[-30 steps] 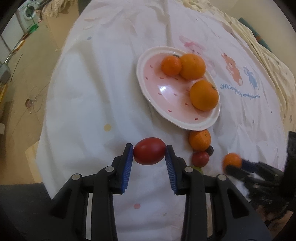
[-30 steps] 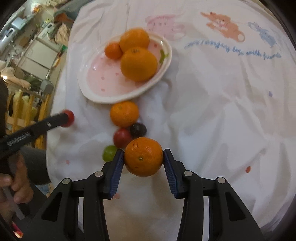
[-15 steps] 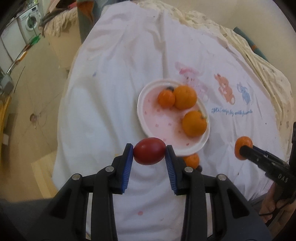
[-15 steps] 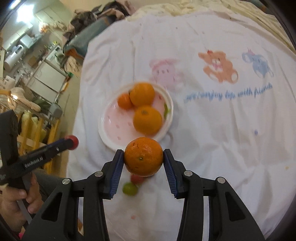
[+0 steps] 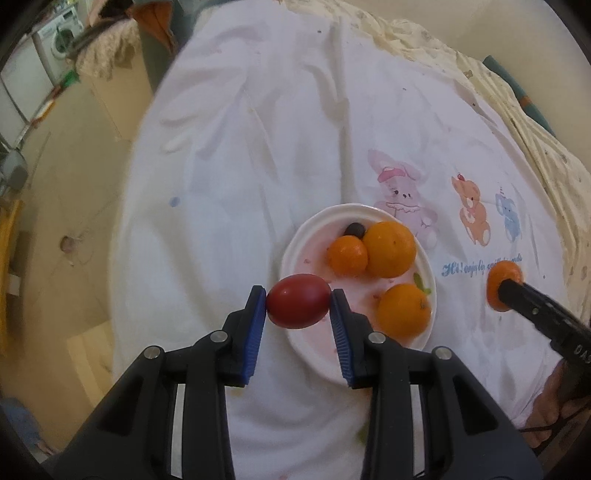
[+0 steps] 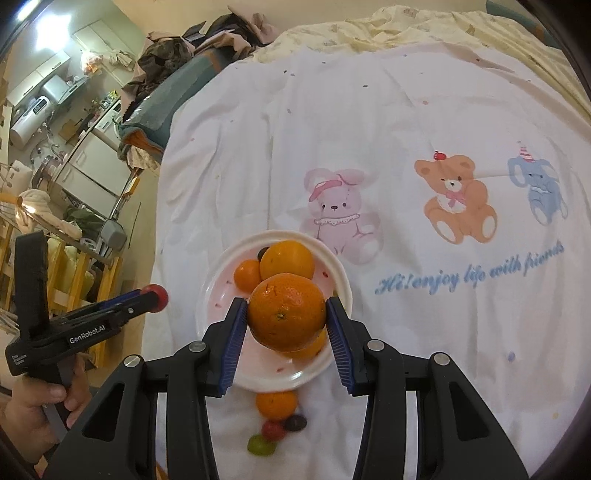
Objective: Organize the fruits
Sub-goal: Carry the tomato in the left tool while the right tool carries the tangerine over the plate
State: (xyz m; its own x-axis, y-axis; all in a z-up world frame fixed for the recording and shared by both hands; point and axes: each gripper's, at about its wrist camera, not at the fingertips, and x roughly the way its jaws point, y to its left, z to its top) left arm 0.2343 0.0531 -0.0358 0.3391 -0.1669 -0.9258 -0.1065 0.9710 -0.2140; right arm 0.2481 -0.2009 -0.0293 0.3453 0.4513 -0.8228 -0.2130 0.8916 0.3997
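Left hand-held gripper (image 5: 298,302): its blue pads pinched a red oval tomato (image 5: 298,301) by the ends, held above the near-left rim of the plate (image 5: 430,291).
Right hand-held gripper (image 6: 286,314): its pads were clamped on a large orange (image 6: 286,312), one pad on each side, held over the plate's near half.
Plate: white rim with a pink speckled middle; it lay on a white sheet (image 6: 406,110) printed with a pink rabbit (image 6: 340,210), a brown bear (image 6: 458,199) and a blue elephant (image 6: 539,188) above a line of blue script.
On the plate: a big orange (image 5: 389,249) touched a smaller orange (image 5: 347,255) at the far side; a dark small fruit (image 5: 354,229) sat just behind them; a third orange (image 5: 404,312) lay near the right rim.
Off the plate: in the right wrist view, an orange (image 6: 276,402) lay just beside the near rim, then a dark plum-like fruit (image 6: 295,422), a small red fruit (image 6: 272,430) and a green one (image 6: 260,445) in a loose cluster further toward the camera.
Surface: whether the sheet covered a bed or something else, I could not tell; cream patterned bedding (image 6: 424,29) lay at its far edge.
Person: a hand (image 6: 40,406) gripped the left tool's handle at the lower left of the right wrist view.
Background: a cluttered room with white appliances and a pile of clothes lay off to the left.
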